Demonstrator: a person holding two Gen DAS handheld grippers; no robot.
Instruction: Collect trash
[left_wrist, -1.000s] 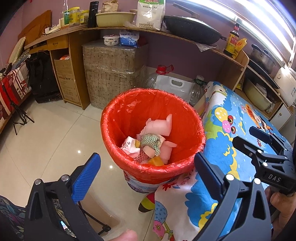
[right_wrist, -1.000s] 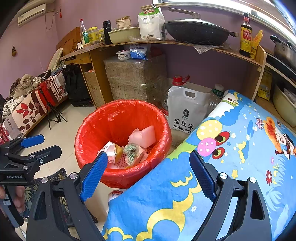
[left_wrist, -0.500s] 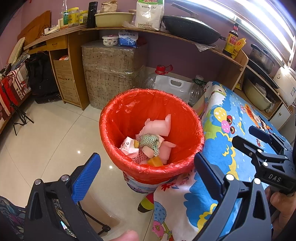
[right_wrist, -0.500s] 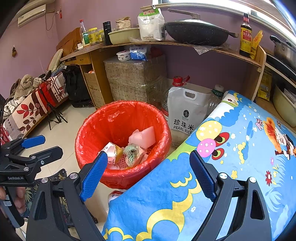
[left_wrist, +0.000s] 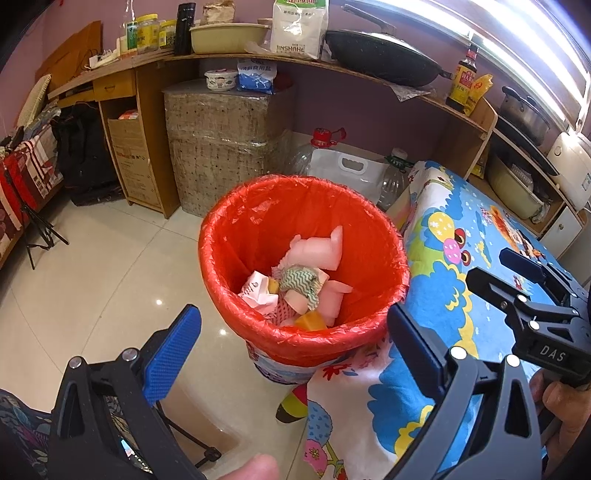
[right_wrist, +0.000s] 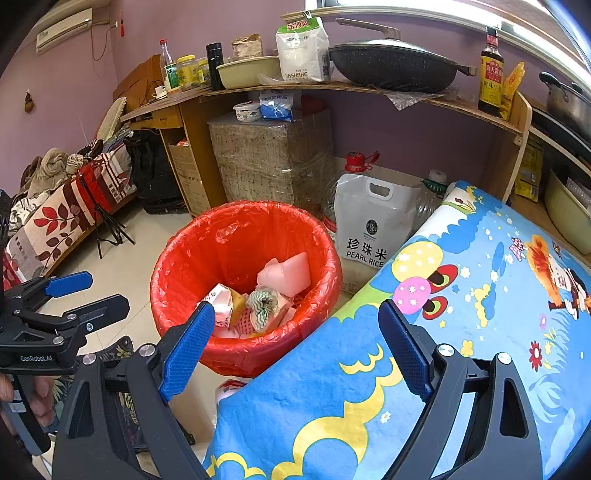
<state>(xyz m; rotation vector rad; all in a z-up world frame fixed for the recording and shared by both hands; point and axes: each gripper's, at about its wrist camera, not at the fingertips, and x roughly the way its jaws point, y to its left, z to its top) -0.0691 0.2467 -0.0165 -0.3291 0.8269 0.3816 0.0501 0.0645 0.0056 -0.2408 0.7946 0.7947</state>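
Note:
A bin lined with a red bag (left_wrist: 258, 229) (right_wrist: 207, 258) stands on the floor beside the table. Inside lie pink foam pieces (left_wrist: 317, 247) (right_wrist: 288, 273), a green-and-white striped cloth (left_wrist: 299, 280) (right_wrist: 264, 301), crumpled white paper (left_wrist: 256, 290) (right_wrist: 219, 299) and yellow sponge bits (left_wrist: 312, 321). My left gripper (left_wrist: 291, 339) hangs open and empty just in front of the bin's near rim. My right gripper (right_wrist: 297, 332) is open and empty over the table's corner, to the right of the bin. Each gripper shows in the other's view: the right gripper (left_wrist: 517, 288), the left gripper (right_wrist: 77, 291).
A table with a blue cartoon cloth (left_wrist: 461, 295) (right_wrist: 461, 332) fills the right. Behind the bin stand a white rice bag (right_wrist: 373, 229), a water jug (left_wrist: 321, 147) and a wrapped box (left_wrist: 221, 140). A wooden shelf (right_wrist: 332, 88) carries a wok and jars. A tripod (left_wrist: 37, 225) stands left on the tiled floor.
Both views have shifted only slightly; the bin sits a touch lower and nearer in the left wrist view. Both grippers stay open and empty.

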